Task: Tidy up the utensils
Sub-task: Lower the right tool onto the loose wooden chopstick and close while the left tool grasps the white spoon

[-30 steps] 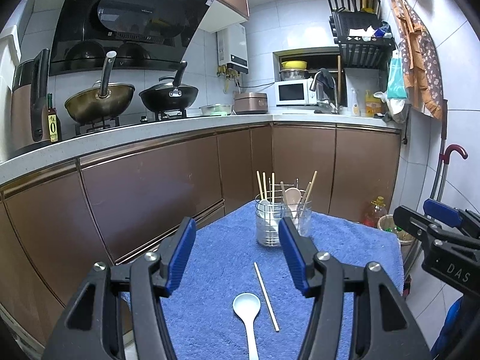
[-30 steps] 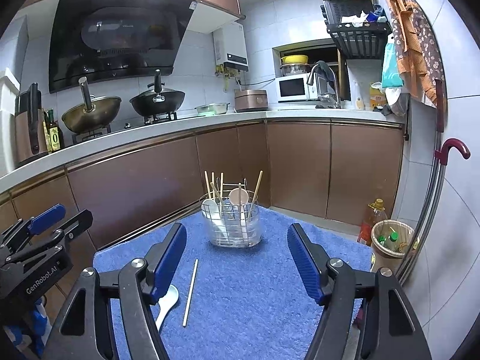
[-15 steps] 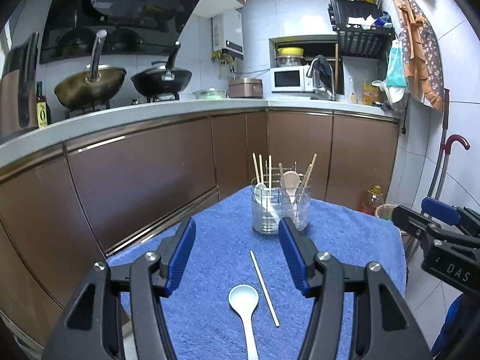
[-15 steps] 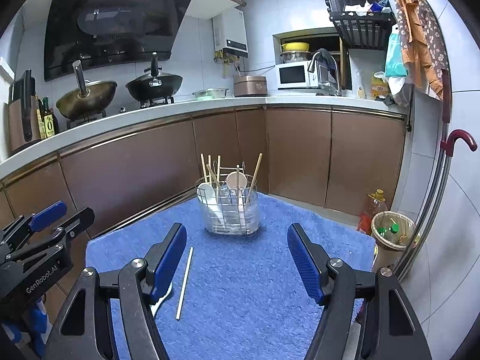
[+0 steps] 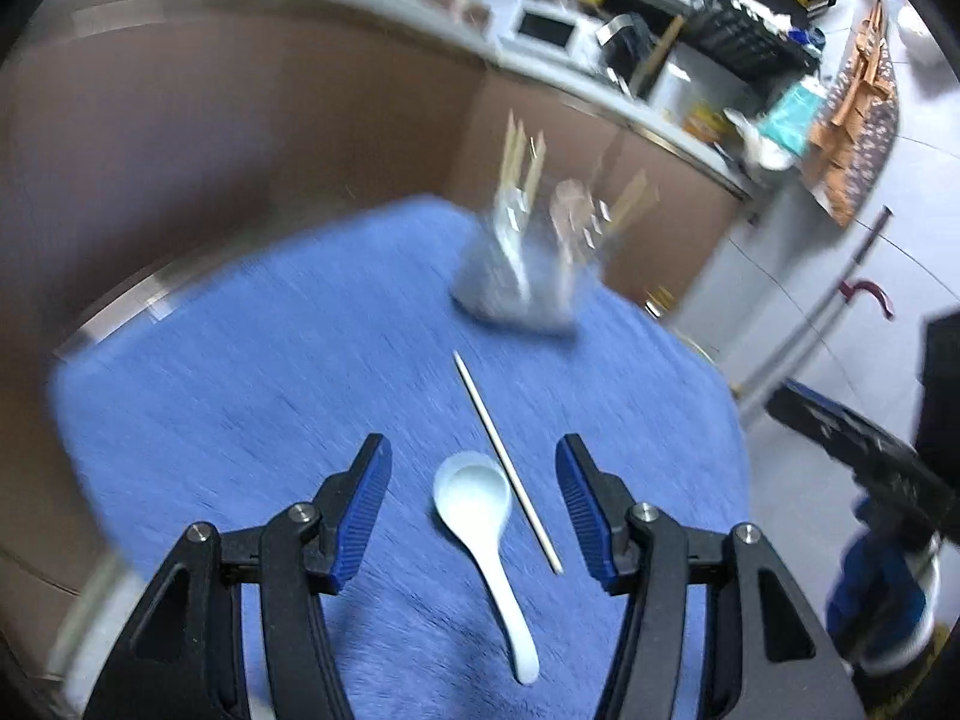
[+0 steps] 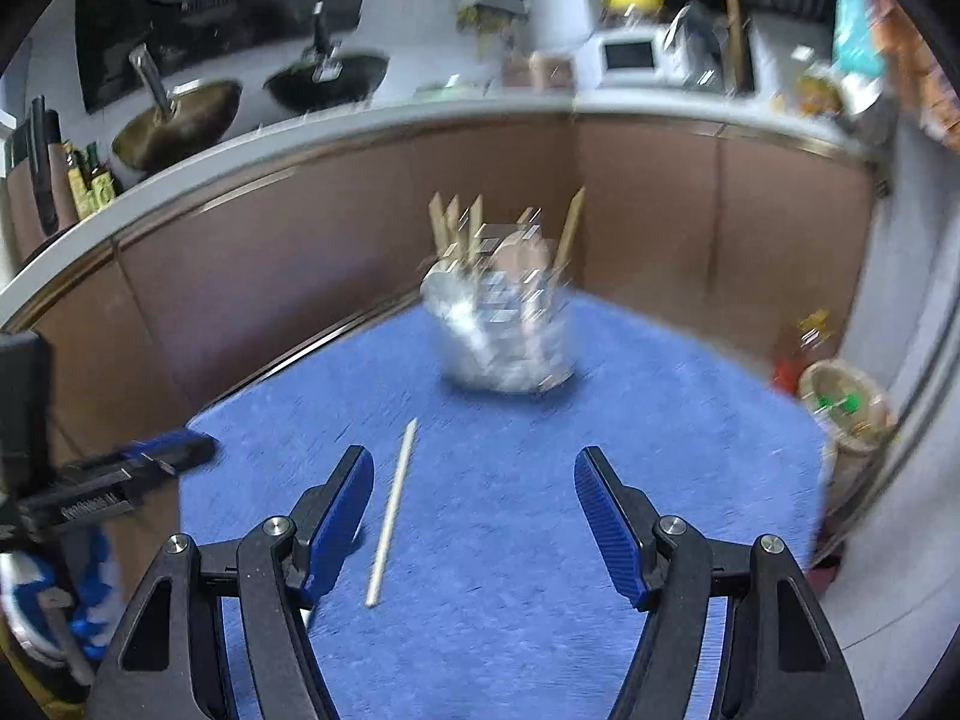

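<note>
A white spoon (image 5: 480,510) lies on the blue cloth (image 5: 270,372) between my left gripper's (image 5: 474,468) open fingers, bowl away from me. A single wooden chopstick (image 5: 507,462) lies just right of it; it also shows in the right wrist view (image 6: 393,510). A clear utensil holder (image 5: 516,282) with chopsticks and a wooden spoon stands at the cloth's far side, blurred in both views (image 6: 504,330). My right gripper (image 6: 474,480) is open and empty over the cloth, the chopstick by its left finger. The left gripper's body (image 6: 108,486) shows at that view's left.
Brown kitchen cabinets (image 6: 270,276) run behind the table under a counter with woks (image 6: 180,120) and a microwave (image 6: 630,54). A bin with bottles (image 6: 846,414) stands on the floor at the right. The cloth's edges drop off left and right.
Both grippers have tilted down and moved toward the cloth. The spoon and chopstick now lie between the left fingers. Both views are motion-blurred.
</note>
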